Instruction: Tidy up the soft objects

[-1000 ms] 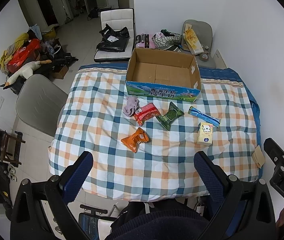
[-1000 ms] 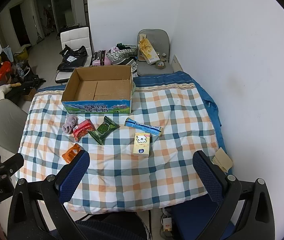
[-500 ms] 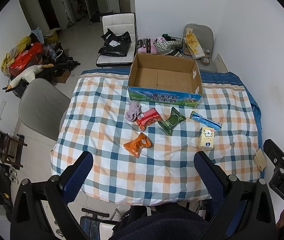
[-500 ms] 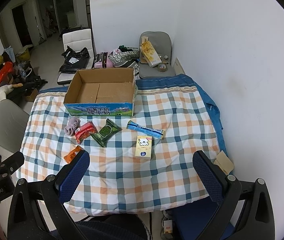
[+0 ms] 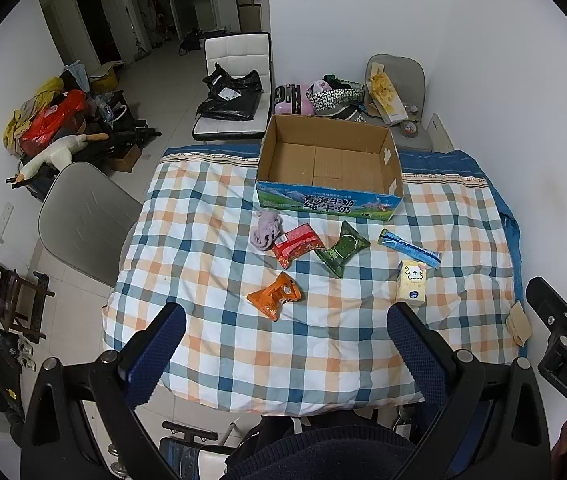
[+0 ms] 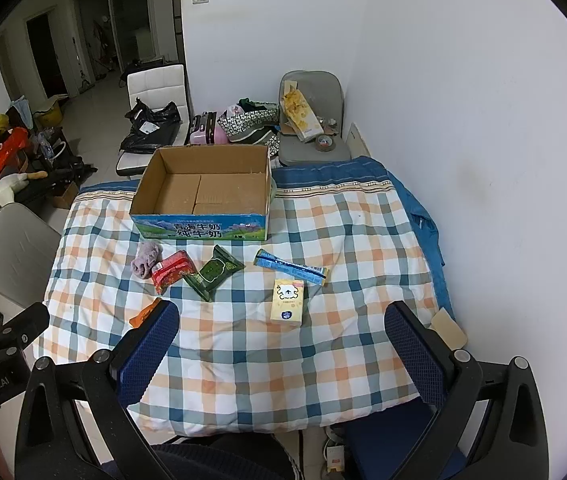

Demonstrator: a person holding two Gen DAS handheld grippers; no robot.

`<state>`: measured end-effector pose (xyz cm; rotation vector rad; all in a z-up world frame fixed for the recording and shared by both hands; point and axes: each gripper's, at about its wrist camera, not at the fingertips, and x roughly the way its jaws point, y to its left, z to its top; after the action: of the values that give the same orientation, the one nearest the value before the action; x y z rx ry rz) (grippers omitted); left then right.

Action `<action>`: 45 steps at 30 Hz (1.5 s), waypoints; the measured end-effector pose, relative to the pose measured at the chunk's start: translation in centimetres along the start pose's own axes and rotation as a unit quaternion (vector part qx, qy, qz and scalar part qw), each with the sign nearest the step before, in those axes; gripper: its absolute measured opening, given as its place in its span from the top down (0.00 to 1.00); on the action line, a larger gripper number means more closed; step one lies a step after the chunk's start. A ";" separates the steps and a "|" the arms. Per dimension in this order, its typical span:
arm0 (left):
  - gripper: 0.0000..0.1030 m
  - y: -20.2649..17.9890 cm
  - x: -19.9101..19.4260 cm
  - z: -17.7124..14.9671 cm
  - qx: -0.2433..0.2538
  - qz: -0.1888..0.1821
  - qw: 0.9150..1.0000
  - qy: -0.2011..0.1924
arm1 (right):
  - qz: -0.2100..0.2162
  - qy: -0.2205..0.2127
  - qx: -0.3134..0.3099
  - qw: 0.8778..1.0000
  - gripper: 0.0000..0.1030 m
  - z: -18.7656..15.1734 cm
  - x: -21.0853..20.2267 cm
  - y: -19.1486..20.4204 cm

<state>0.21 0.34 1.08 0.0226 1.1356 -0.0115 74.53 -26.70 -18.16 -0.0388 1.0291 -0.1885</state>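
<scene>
An open, empty cardboard box point(image 5: 329, 162) point(image 6: 203, 194) stands at the far side of the checked table point(image 5: 203, 248) point(image 6: 363, 240). In front of it lie a purple cloth point(image 5: 265, 229) point(image 6: 146, 258), a red packet point(image 5: 296, 243) point(image 6: 172, 270), a green packet point(image 5: 342, 247) point(image 6: 213, 271), a blue strip packet point(image 5: 409, 247) point(image 6: 290, 267), a yellow tissue pack point(image 5: 412, 282) point(image 6: 288, 297) and an orange packet point(image 5: 275, 296) point(image 6: 144, 314). My left gripper point(image 5: 285, 344) and right gripper point(image 6: 281, 340) are both open and empty, held above the table's near edge.
A grey chair point(image 5: 83, 216) stands at the table's left side. A white chair with black bags point(image 5: 235, 96) and a grey chair with clutter point(image 5: 395, 92) stand beyond the table. The white wall point(image 6: 503, 160) runs along the right.
Both views have risen and tilted up slightly; the table and objects sit lower in the frames. Nothing on the table has moved. Both grippers stay open.
</scene>
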 end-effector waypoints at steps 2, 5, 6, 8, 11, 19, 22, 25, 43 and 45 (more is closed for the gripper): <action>0.00 0.0 0.0 0.0 0.000 0.000 1.000 -0.001 | 0.000 0.000 0.000 1.000 0.00 0.0 0.0 -0.1; 0.00 0.0 0.0 -0.1 0.001 0.000 1.000 0.000 | 0.000 -0.002 0.001 1.000 0.00 -0.2 -0.1 0.0; 0.00 0.1 0.0 -0.1 0.000 0.000 1.000 -0.001 | 0.000 -0.002 0.001 1.000 0.00 -0.2 0.0 0.1; 0.00 0.1 0.0 -0.3 0.000 -0.001 1.000 -0.002 | 0.001 -0.001 0.001 1.000 0.00 -0.3 -0.1 0.1; 0.00 0.2 0.1 -0.3 -0.003 0.001 1.000 -0.009 | 0.002 0.000 0.002 1.000 0.00 0.0 0.1 0.5; 0.00 2.3 7.5 4.5 -0.028 -0.002 0.999 0.030 | 0.011 0.063 0.028 0.998 0.00 0.9 8.4 -0.4; 0.00 2.2 12.3 5.1 -0.017 0.007 0.998 0.064 | 0.006 0.099 0.038 0.994 0.00 0.2 14.1 -1.1; 0.00 1.5 18.1 4.6 0.017 0.023 0.993 0.115 | 0.005 0.144 0.045 0.988 0.00 -1.2 20.2 -1.2; 0.09 -9.7 35.9 4.5 0.136 -0.038 0.968 0.207 | -0.021 0.287 0.051 0.956 0.00 -5.8 44.5 -2.2; 0.09 -11.9 37.1 5.5 0.150 -0.049 0.965 0.211 | -0.013 0.300 0.060 0.952 0.05 -5.9 45.9 -2.5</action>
<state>20.61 -11.57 -30.34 0.2491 1.5518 -0.2799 92.14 -36.81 -59.79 0.1237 1.6227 -0.2955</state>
